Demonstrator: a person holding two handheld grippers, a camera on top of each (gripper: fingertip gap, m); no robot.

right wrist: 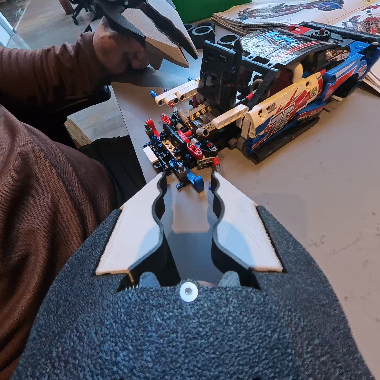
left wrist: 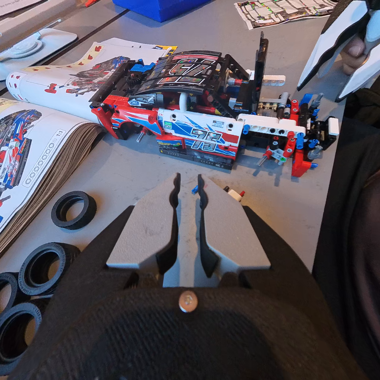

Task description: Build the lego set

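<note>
A part-built red, white and blue race car (left wrist: pixel 197 127) lies on the grey table (left wrist: pixel 144 174), its bare chassis end toward the table edge. It also shows in the right wrist view (right wrist: pixel 277 98). My left gripper (left wrist: pixel 189 177) hovers in front of the car's side, narrowly open and empty, with a small blue pin (left wrist: pixel 195 188) on the table by its right finger. My right gripper (right wrist: pixel 188 175) is open and empty, with the blue corner part (right wrist: pixel 195 181) of the chassis end seen between its fingertips. It shows raised at the top right of the left wrist view (left wrist: pixel 317 94).
Several black tyres (left wrist: pixel 74 209) lie at the left beside an open instruction booklet (left wrist: pixel 35 148). A small white and red piece (left wrist: pixel 234 193) lies near my left gripper. A blue box (left wrist: pixel 160 8) and a sticker sheet (left wrist: pixel 287 12) are at the back. A person's brown sleeve (right wrist: pixel 41 185) is beyond the table edge.
</note>
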